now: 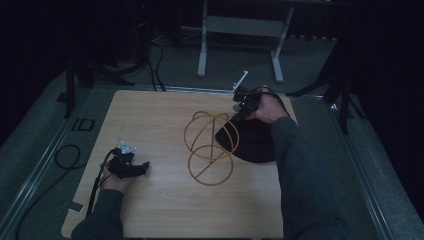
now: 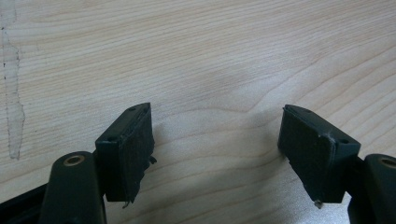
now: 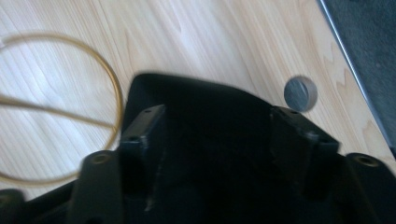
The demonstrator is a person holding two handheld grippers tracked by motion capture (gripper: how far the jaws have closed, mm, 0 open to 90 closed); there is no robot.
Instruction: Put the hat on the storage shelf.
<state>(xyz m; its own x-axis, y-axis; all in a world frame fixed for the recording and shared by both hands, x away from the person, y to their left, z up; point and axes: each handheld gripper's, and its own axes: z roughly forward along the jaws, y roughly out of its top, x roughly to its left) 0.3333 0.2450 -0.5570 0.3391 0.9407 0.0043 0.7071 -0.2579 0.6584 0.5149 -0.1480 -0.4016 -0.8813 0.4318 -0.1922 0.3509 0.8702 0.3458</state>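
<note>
A gold wire frame (image 1: 209, 145) made of joined rings stands at the middle of the wooden table (image 1: 165, 210). Against its right side lies a black fabric thing (image 1: 255, 142), flat and rounded. My right gripper (image 1: 235, 119) reaches down onto the fabric's far edge from the back right. In the right gripper view its jaws (image 3: 217, 112) stand wide apart over the black fabric (image 3: 205, 98), with one gold ring (image 3: 112, 84) to the left. My left gripper (image 1: 145, 166) rests on the table at the front left, open, with bare wood between its fingers (image 2: 217, 116).
A small grey round disc (image 3: 300, 93) is set in the tabletop near the right edge, past the fabric. Beyond the table's far side stand a white frame's legs (image 1: 202, 55) and cables on the dark floor. A cable loop (image 1: 67, 157) lies left of the table.
</note>
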